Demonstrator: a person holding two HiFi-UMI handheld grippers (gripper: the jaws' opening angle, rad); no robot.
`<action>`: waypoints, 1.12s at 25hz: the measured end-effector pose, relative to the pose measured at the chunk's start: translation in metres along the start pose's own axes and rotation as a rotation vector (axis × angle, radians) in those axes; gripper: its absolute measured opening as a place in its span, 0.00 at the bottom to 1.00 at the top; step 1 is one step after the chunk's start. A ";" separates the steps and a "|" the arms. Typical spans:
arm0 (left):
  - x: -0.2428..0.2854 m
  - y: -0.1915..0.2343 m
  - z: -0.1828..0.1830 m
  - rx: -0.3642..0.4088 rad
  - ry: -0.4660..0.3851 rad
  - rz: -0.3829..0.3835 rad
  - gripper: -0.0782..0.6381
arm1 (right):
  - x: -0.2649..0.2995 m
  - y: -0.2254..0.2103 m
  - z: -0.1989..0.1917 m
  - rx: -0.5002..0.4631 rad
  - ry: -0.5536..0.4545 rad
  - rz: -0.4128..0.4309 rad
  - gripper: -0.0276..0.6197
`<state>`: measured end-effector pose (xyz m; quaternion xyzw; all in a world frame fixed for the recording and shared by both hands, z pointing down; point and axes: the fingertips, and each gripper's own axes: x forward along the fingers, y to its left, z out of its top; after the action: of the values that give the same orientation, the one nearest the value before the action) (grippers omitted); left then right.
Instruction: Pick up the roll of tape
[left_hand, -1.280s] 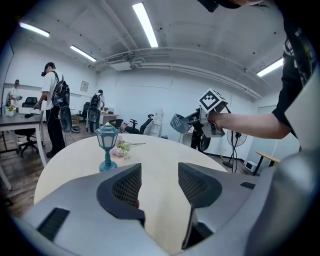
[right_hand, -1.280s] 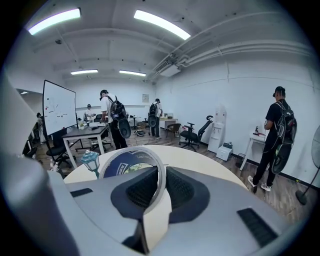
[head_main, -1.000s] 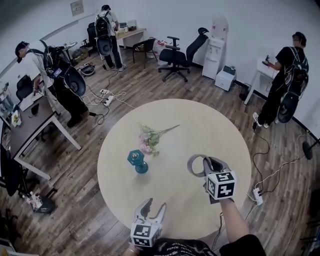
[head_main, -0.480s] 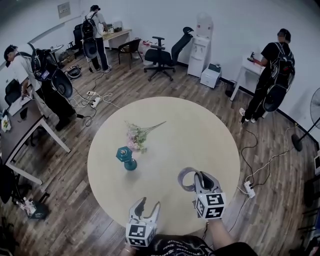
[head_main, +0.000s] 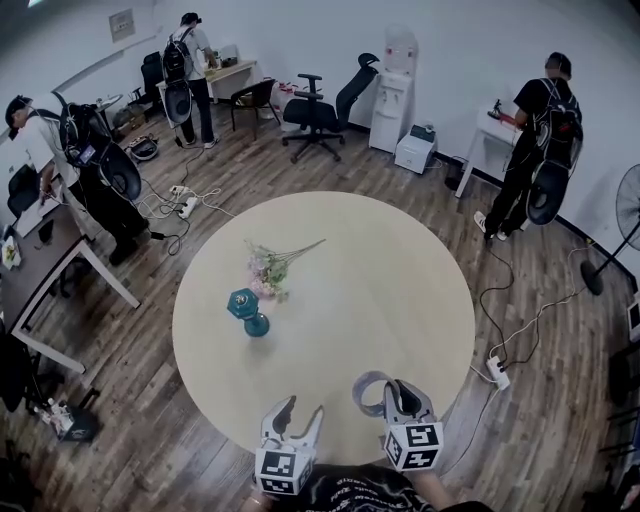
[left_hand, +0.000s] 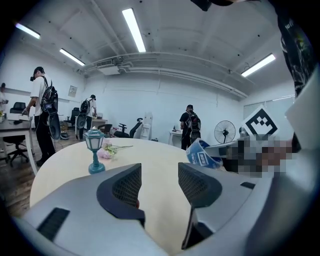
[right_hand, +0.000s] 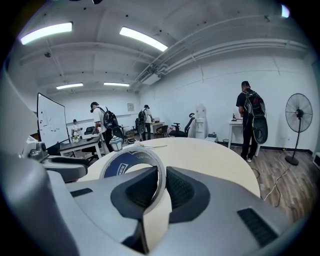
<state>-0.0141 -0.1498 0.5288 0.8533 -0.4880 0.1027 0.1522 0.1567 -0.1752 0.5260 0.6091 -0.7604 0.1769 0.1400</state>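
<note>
One roll of tape (right_hand: 116, 169) is the whole job here, and it sits in the right gripper (right_hand: 161, 185), whose two jaws are closed on the roll's wall, one pad inside the ring and one outside. The roll stands on edge, with its blue printed side facing to the left in the right gripper view. From the head view the roll (head_main: 368, 392) hangs at the near edge of the round table (head_main: 380, 290), just in front of the right gripper (head_main: 388, 393). It looks clear of the tabletop, though a light touch cannot be ruled out from that angle. So the pick-up looks done as far as can be judged, and what is left is to hold the roll without it slipping. Just beside it, the left gripper (head_main: 303, 410) points across the table with its jaws apart and nothing between them. Its own view shows only bare tabletop in the gap. Further out on the table stand a small teal lantern (head_main: 246, 310) and a bunch of flowers (head_main: 270, 268), well apart from both grippers.
</note>
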 end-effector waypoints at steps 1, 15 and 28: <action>-0.001 -0.002 -0.001 0.002 0.003 -0.002 0.45 | -0.005 0.002 -0.007 -0.002 0.007 0.001 0.14; -0.001 -0.013 -0.010 0.015 0.014 -0.002 0.45 | -0.021 0.010 -0.028 -0.027 0.029 0.018 0.14; -0.001 -0.017 -0.011 0.014 -0.004 0.005 0.14 | -0.017 0.016 -0.033 -0.017 0.033 0.065 0.14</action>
<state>-0.0001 -0.1365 0.5354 0.8533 -0.4897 0.1048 0.1452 0.1452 -0.1423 0.5470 0.5797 -0.7789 0.1848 0.1517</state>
